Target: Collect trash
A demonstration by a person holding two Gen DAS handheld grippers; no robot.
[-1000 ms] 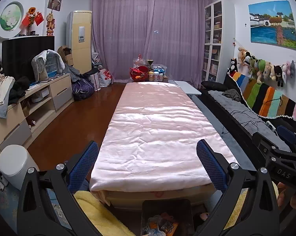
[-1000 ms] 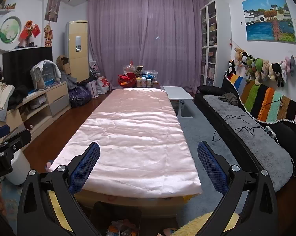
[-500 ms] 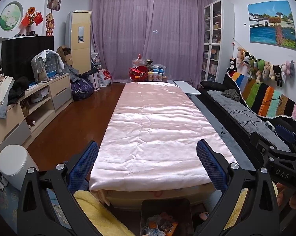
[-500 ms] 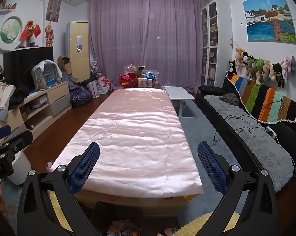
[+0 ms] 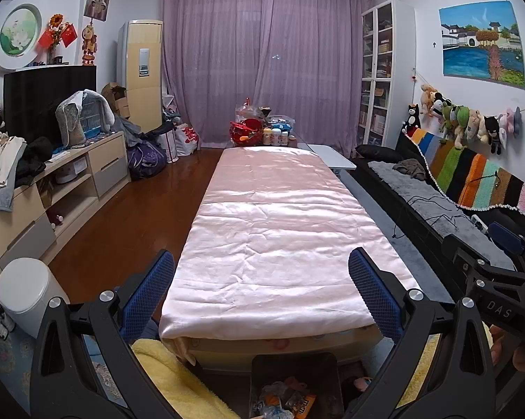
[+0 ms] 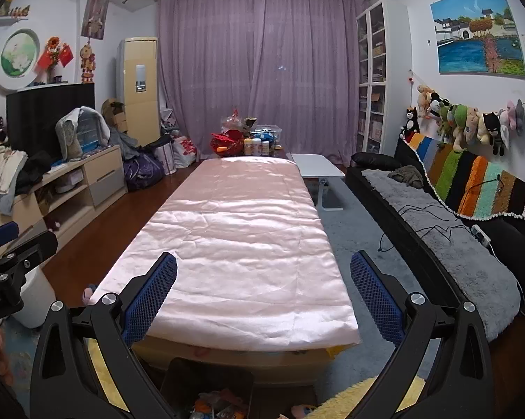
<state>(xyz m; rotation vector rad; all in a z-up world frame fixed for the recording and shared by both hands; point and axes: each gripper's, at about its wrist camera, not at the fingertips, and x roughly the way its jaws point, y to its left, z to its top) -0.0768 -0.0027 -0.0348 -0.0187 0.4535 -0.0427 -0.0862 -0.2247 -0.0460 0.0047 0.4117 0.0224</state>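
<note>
While both grippers hover above a dark bin [image 5: 293, 363] of wrappers [image 5: 283, 399], left gripper [image 5: 262, 300] fingers spread wide and empty, right gripper [image 6: 262, 300] likewise, pink-covered table [image 5: 279, 230] ahead.

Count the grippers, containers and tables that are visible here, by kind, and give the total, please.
Grippers: 2, the left gripper and the right gripper, both open
Containers: 2, the white bin and the black box with wrappers inside
Tables: 2, the pink table and the white table
Total: 6
</note>
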